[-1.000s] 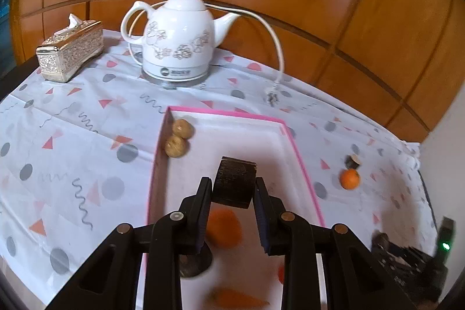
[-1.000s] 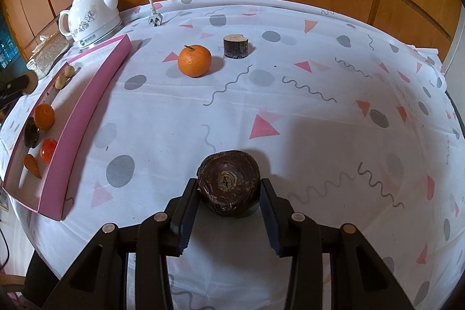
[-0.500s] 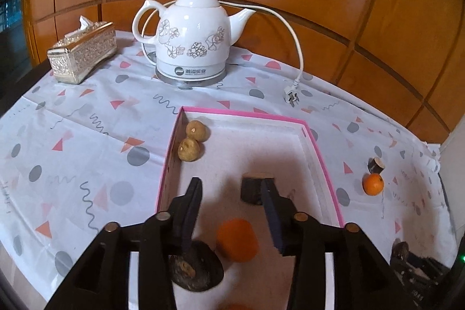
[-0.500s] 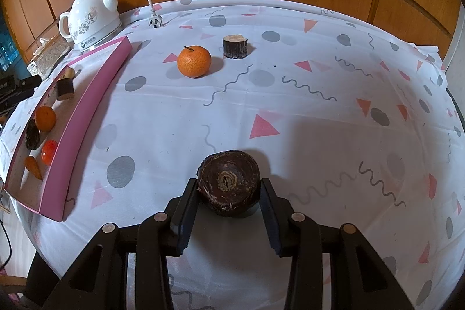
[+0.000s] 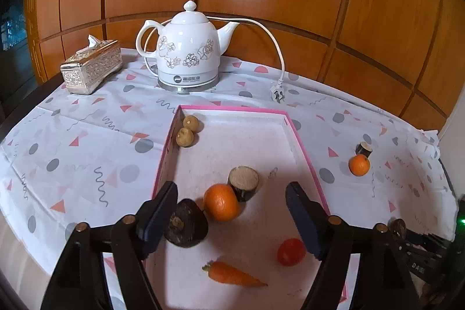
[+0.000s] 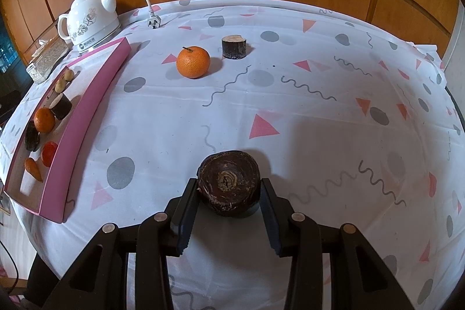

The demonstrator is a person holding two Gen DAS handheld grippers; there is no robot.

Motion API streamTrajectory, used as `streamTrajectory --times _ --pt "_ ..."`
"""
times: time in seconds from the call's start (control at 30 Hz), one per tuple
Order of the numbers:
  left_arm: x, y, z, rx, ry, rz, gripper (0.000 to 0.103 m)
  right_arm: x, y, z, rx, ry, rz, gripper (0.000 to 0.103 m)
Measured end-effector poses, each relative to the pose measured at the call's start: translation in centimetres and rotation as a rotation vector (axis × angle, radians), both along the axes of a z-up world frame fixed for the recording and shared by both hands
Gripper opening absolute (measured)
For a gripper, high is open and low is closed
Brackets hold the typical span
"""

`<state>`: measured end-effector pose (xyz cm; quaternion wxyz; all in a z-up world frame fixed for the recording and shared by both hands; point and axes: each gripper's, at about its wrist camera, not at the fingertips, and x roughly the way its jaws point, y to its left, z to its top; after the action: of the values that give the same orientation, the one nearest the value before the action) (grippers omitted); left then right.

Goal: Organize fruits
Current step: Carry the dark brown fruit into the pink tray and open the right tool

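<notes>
left wrist view: left gripper (image 5: 232,218) released, jaws wide apart above the pink tray (image 5: 305,161), holding nothing. in the tray: two small brown fruits (image 5: 187,131) at the far left corner; a cut stump piece (image 5: 243,182) touching an orange (image 5: 221,202); a dark round fruit (image 5: 186,227) partly hidden behind the left finger; a red fruit (image 5: 290,251) partly behind the right finger; a carrot (image 5: 232,275). tray's near edge is cut off by the gripper body. on the cloth to the right, a second orange (image 5: 359,164) just beside a small stump (image 5: 364,148). kettle (image 5: 187,54) and tissue box (image 5: 91,66) at the back.

right wrist view: right gripper (image 6: 229,195) clenched on a dark round root-like fruit (image 6: 229,182), both fingers touching its sides; its underside is hidden, so cannot tell if it rests on the cloth. the orange (image 6: 193,61) and stump (image 6: 234,47) lie apart beyond it, well clear of the tray (image 6: 84,118) at left, whose near wall hides part of the contents.
</notes>
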<state>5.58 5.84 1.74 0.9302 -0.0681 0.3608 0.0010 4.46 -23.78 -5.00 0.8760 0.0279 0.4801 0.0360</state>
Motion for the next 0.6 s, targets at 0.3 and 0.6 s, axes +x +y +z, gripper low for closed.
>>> streamTrajectory --times 0.3,0.6 --pt "-0.8 0.1 -0.4 0.016 0.024 0.027 0.08 0.1 0.2 0.0 -0.012 -0.007 0.009 0.042" --pt "-1.3 0.7 -0.6 -0.003 0.032 0.019 0.08 0.3 1.3 0.3 0.012 -0.009 0.044 0.042"
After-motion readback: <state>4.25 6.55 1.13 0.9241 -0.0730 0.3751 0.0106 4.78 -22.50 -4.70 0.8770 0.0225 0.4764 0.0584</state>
